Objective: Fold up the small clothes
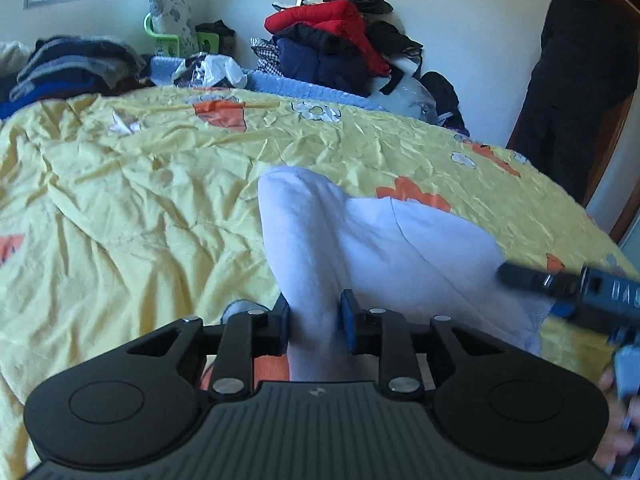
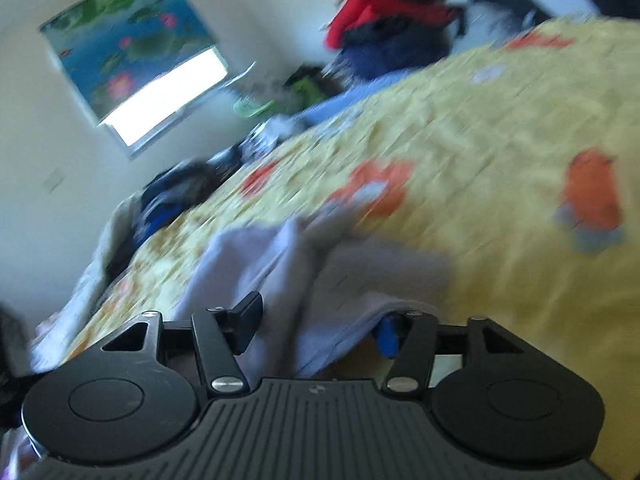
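A: Where is the pale lilac garment [image 1: 360,240]?

B: It lies on the yellow bedcover [image 1: 120,200], a raised fold of it running straight between the jaws of the left gripper [image 1: 314,320]. The blue pads sit against either side of that fold, so the left jaws are clamped on it.

A: And the right gripper [image 2: 316,328]?

B: Its jaws stand apart. Cloth of the garment [image 2: 260,256] lies between them and drapes over the right-hand blue pad, but there is a gap beside the left finger, so it is not pinched. That view is blurred.

A: What lies beyond the jaws?

B: In the left wrist view the garment spreads forward and to the right of the jaws, where the right gripper [image 1: 560,284] reaches in over its edge. Further ahead, past the bedcover, is a heap of clothes with a red jacket [image 1: 332,24] on it; to the far left, a pile of dark folded clothes [image 1: 72,64]. A person in dark clothing [image 1: 576,80] stands at far right.
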The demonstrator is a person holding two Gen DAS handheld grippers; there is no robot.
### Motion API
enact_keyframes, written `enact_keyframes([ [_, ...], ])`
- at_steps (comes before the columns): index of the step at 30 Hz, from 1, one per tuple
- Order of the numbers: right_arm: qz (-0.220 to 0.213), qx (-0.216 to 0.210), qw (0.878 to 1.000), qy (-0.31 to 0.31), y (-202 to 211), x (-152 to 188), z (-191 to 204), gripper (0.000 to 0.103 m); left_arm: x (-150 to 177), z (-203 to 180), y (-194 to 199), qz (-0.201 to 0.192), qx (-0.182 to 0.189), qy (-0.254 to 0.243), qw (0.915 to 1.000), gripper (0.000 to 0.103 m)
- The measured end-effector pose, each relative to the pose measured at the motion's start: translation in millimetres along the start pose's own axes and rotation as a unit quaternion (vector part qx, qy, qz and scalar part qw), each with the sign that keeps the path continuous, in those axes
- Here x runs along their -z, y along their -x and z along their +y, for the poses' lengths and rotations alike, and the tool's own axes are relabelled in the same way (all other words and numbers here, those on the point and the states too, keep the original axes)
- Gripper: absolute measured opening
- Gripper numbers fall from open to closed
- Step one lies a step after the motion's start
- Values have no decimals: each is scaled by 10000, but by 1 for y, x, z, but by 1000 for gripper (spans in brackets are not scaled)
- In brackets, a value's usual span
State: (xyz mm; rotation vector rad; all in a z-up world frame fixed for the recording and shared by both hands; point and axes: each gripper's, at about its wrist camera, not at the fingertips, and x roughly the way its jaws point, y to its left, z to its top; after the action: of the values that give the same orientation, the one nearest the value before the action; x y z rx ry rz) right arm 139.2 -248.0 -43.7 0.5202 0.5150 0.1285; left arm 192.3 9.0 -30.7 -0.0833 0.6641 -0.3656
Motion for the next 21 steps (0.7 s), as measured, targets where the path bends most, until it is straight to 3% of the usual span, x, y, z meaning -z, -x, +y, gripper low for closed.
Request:
enact_keyframes([
  [2, -368, 400, 9985, 48, 11, -7, -5, 63, 0, -4, 8, -91, -189, -101, 9997, 39],
  [3, -630, 787, 9949, 83, 18, -10, -8, 63, 0, -5, 11, -161, -305, -121, 9993, 56],
  [5, -1123, 1811, 9767, 245, 36, -12, -5, 63, 0, -9, 23, -354, -637, -115, 9973, 79],
  [6, -1297, 1925, 9716, 469, 44, -11, 3, 63, 2, -12, 31, -494, -791, -153, 9955, 79],
  [8, -1211, 1206, 9808, 940, 53, -4, 21, 63, 5, -21, 40, -582, -986, -426, 9925, 79],
  [10, -681, 367, 9876, 1364, 47, 6, 44, 63, 9, -30, 46, -533, -1052, -604, 9912, 79],
  [11, -391, 140, 9863, 1598, 41, 13, 55, 60, 14, -34, 48, -496, -1029, -683, 9911, 79],
  [13, 65, 301, 9755, 2180, 22, 28, 74, 60, 21, -40, 45, -367, -1060, -864, 9899, 80],
  [15, 101, 1098, 9604, 2559, 6, 38, 79, 65, 29, -43, 38, -189, -1188, -984, 9879, 80],
  [16, 91, 1297, 9609, 2447, 3, 38, 75, 70, 33, -43, 37, -117, -1184, -961, 9882, 80],
  [19, -102, 1129, 9746, 1933, 24, 36, 70, 69, 41, -41, 44, -173, -1016, -788, 9915, 80],
  [21, -160, 1185, 9651, 2330, 30, 44, 78, 74, 44, -42, 42, -130, -1098, -723, 9912, 80],
])
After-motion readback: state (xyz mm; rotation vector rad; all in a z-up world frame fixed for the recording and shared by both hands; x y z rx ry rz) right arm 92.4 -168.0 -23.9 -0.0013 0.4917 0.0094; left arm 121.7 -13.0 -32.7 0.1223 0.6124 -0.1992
